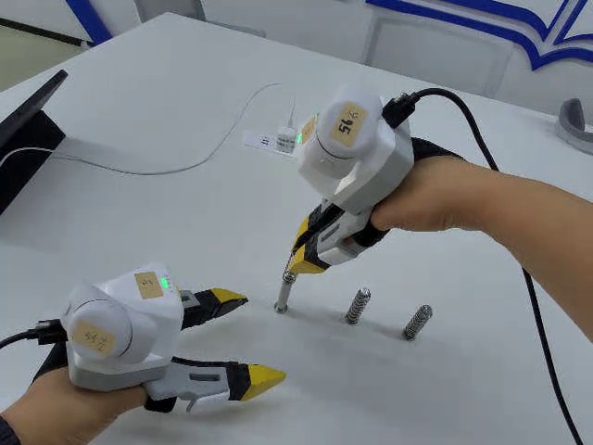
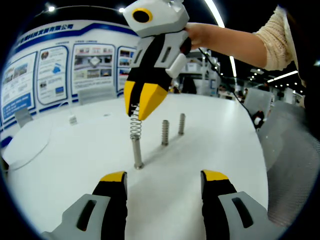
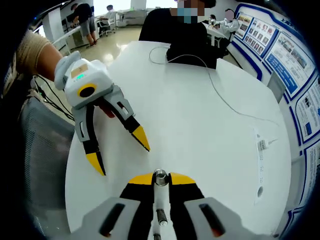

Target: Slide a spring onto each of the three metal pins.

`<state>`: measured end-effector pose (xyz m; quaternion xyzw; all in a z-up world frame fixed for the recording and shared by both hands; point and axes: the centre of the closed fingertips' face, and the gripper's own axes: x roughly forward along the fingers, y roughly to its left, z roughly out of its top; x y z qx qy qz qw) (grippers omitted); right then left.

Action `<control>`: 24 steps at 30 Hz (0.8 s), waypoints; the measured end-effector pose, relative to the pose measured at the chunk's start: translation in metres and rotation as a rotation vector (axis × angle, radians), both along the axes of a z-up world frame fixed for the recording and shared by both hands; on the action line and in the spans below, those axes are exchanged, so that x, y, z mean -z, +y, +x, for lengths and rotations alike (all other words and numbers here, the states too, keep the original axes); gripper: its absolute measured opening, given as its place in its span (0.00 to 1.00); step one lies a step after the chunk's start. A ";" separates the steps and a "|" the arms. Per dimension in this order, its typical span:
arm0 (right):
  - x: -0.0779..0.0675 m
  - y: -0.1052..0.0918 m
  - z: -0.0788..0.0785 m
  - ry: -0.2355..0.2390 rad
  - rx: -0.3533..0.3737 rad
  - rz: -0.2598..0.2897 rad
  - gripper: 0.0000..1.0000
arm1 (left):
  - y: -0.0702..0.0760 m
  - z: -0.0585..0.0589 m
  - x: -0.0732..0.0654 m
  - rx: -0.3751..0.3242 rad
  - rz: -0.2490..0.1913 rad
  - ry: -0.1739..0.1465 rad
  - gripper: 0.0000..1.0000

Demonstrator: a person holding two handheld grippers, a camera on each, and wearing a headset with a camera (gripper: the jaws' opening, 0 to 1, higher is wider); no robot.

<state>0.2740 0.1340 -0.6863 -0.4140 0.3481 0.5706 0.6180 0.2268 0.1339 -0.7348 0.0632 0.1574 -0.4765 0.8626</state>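
Three metal pins stand upright in a row on the white table (image 1: 167,213). Coiled springs sit on the middle pin (image 1: 358,306) and the right pin (image 1: 418,322). My right gripper (image 1: 301,264) points down over the left pin (image 1: 282,297) and is shut on a spring (image 2: 135,125) whose lower coils are around the pin's top (image 3: 160,175). In the left gripper view the bare lower part of that pin (image 2: 137,155) shows under the spring. My left gripper (image 1: 246,337) rests low at the front left, open and holding nothing, its tips facing the pins.
A black screen (image 1: 26,130) stands at the table's left edge. A thin white cable (image 1: 185,165) runs to a small white plug (image 1: 285,139) behind the right gripper. A grey curved object (image 1: 574,125) lies far right. A person (image 3: 185,30) sits across the table.
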 end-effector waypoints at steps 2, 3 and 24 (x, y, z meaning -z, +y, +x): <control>0.002 0.000 0.001 0.000 0.000 -0.007 0.12 | 0.000 0.000 0.000 -0.001 0.000 0.002 0.60; 0.003 0.000 0.001 0.003 0.001 -0.007 0.12 | 0.001 0.000 0.000 -0.001 0.000 0.002 0.60; 0.031 0.002 0.008 0.020 0.017 -0.050 0.12 | 0.002 0.002 0.001 -0.008 -0.003 0.000 0.59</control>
